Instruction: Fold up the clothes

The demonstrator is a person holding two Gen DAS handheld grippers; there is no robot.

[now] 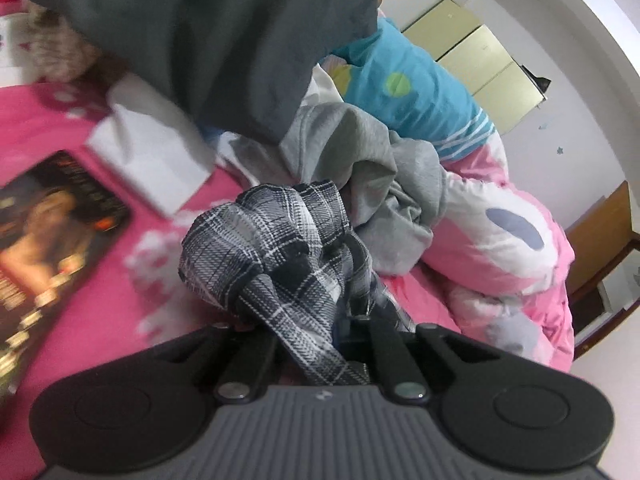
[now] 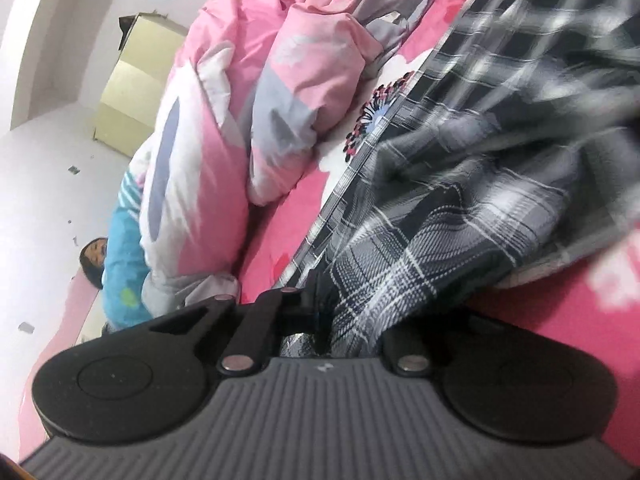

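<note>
Plaid woven cloth in black, grey and white, a checked garment, is pinched in both tools at once; the left hand-held gripper has its jaws pressed together on a bunched corner of it, and the right hand-held gripper is likewise clamped on another stretch, which fans out over the hot-pink flowered bed sheet.

Going left to right in the left wrist view: a dark glossy book or card lies near the bed's left edge; a folded white cloth sits just beside it; a dark grey garment hangs above; a light grey jersey heap lies behind the plaid; a pink and white quilt is bundled toward the right edge.

Risks, as I judge them: each grip holds a wad rather than a clean hem, so spreading may leave twisted layers; a thin bite could slip under tension; the trailing cloth may snag the grey heap or drag the book.
</note>
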